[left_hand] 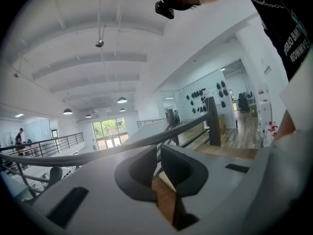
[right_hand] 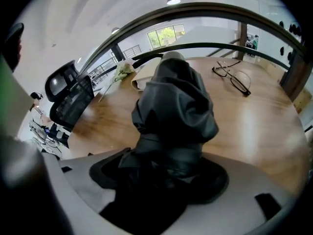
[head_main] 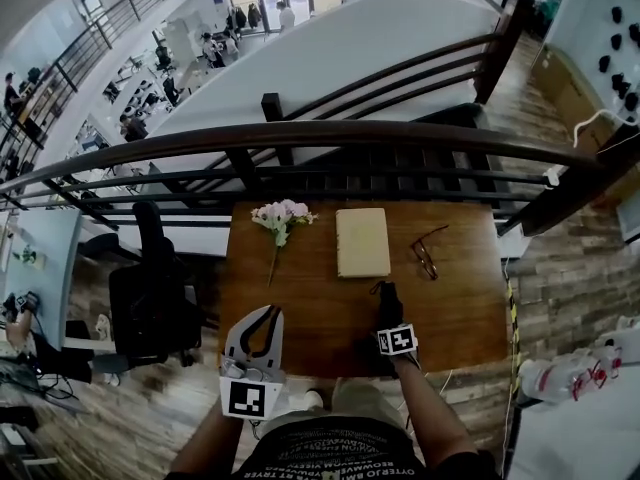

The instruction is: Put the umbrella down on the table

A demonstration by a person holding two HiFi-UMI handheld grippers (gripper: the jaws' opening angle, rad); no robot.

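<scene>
Black umbrella [head_main: 386, 293] clamped in right gripper [head_main: 392, 320], pointing to 12 o'clock, low at wooden table's [head_main: 320, 298] 6 o'clock edge, left gripper [head_main: 270, 316] closed and empty at 7, book [head_main: 362, 241], glasses [head_main: 428, 252], flowers [head_main: 282, 215] beyond, railing [head_main: 300, 138], open hall below.

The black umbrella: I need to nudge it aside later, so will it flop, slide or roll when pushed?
The umbrella is a strapped, creased fabric bundle, so its surface probably gives while the bundle holds together. Being roundish, it may roll on the smooth wooden table. It looks compact, likely light.
</scene>
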